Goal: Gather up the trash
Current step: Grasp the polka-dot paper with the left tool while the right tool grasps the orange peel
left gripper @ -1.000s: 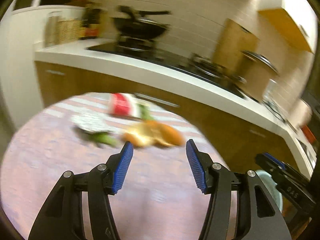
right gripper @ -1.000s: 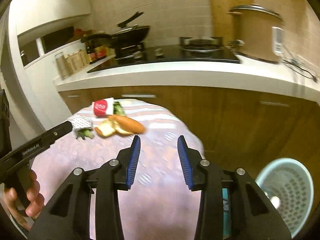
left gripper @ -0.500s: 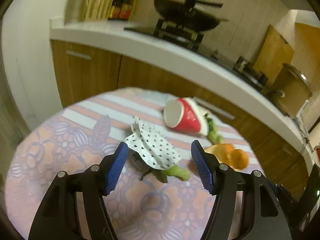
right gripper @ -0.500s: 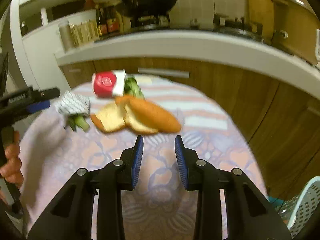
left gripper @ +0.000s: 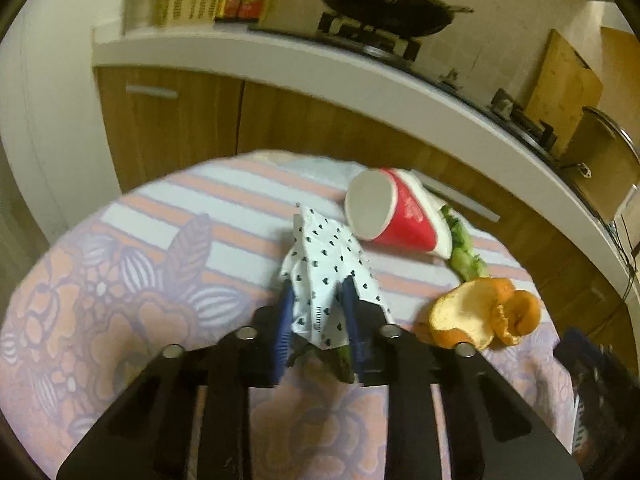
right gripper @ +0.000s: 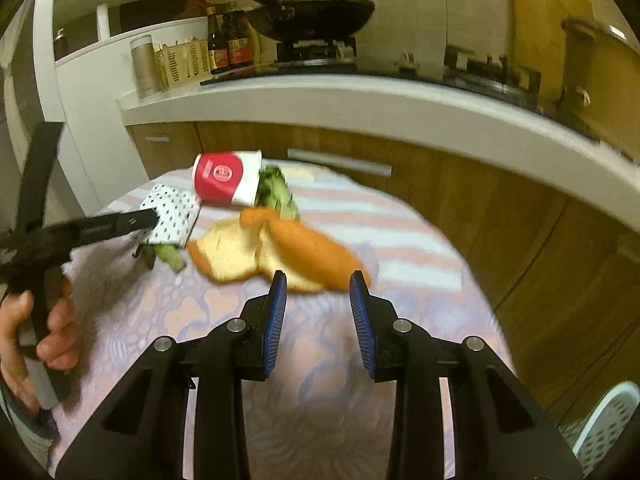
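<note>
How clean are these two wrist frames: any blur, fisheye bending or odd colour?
Left wrist: warm dim cast, the counter edge bows, the heart-print wrapper in the left gripper reads sharp. Right wrist: the orange peel is smeared, the pan crisper, corners vignetted black.

A round table (left gripper: pixel 120 280) under a floral, striped cloth fills the lower frame. Behind it run wooden cabinets (left gripper: pixel 180 120) beneath a white countertop (right gripper: pixel 360 96). A black wok (right gripper: pixel 320 12) sits on the stove at upper centre, against a tiled wall (left gripper: pixel 500 40).
</note>
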